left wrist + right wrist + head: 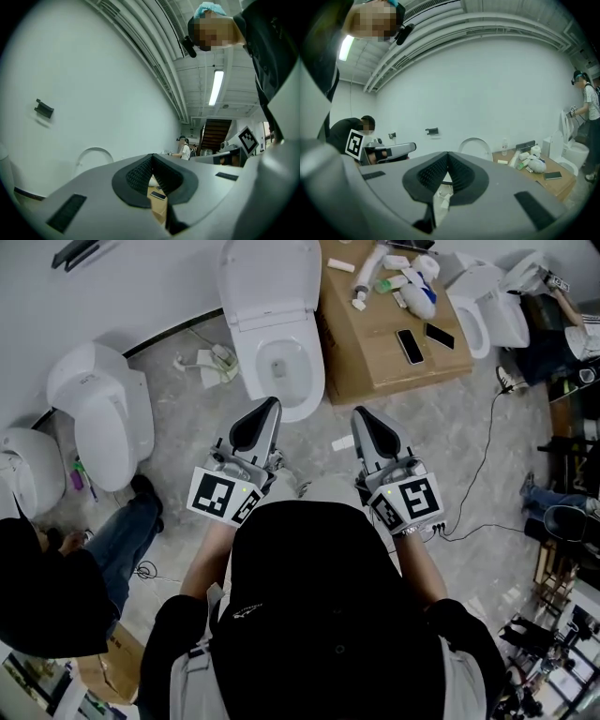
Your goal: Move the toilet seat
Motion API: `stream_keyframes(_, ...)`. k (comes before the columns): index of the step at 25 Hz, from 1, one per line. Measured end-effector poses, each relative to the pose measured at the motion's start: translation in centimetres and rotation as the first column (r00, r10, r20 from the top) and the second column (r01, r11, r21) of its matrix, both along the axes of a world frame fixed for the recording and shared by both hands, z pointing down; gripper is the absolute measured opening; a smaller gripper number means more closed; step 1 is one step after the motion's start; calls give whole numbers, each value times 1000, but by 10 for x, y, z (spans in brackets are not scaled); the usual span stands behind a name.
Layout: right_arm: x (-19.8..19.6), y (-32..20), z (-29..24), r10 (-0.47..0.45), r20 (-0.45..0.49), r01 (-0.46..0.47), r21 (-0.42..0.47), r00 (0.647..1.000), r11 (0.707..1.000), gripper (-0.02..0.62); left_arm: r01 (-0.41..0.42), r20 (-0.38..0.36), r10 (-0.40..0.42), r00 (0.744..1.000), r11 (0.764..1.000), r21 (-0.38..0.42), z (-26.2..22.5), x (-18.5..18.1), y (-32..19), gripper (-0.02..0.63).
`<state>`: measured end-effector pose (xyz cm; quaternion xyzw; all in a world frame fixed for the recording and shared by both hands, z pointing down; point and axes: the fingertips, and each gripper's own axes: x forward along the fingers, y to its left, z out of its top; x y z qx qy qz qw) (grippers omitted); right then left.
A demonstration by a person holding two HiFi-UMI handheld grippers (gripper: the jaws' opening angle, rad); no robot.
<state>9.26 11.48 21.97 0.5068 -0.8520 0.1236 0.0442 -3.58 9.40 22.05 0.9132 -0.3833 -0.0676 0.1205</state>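
A white toilet stands against the wall at the top middle of the head view. Its lid is raised and the seat ring lies down round the bowl. My left gripper hovers just short of the bowl's front rim, shut and empty. My right gripper is level with it, a little to the right of the bowl, also shut with nothing in it. In the left gripper view the jaws meet, with the lid's arc behind them. The right gripper view shows closed jaws and the lid beyond.
A cardboard box with phones and bottles on it sits right of the toilet. Other toilets stand at the left and far right. A person crouches at the lower left. A cable runs over the floor at right.
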Motion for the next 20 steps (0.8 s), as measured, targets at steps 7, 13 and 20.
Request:
stream_keyframes(7,-14,-26,12,-61,-10,61,-26,998,998,14,44,6,-44,999,999,-26,9,-12,-20,9)
stream_keyframes(13,-24,-44,25,-148,-10,148,-43,989,988,14,95,26,-95,995,995,-39,19,-17,-29,9)
stream_keyframes(20,-22,-64,44,-240,14,241,-69,971,968,14,191,45,-188,981,979,-64,34,-10,-40,9)
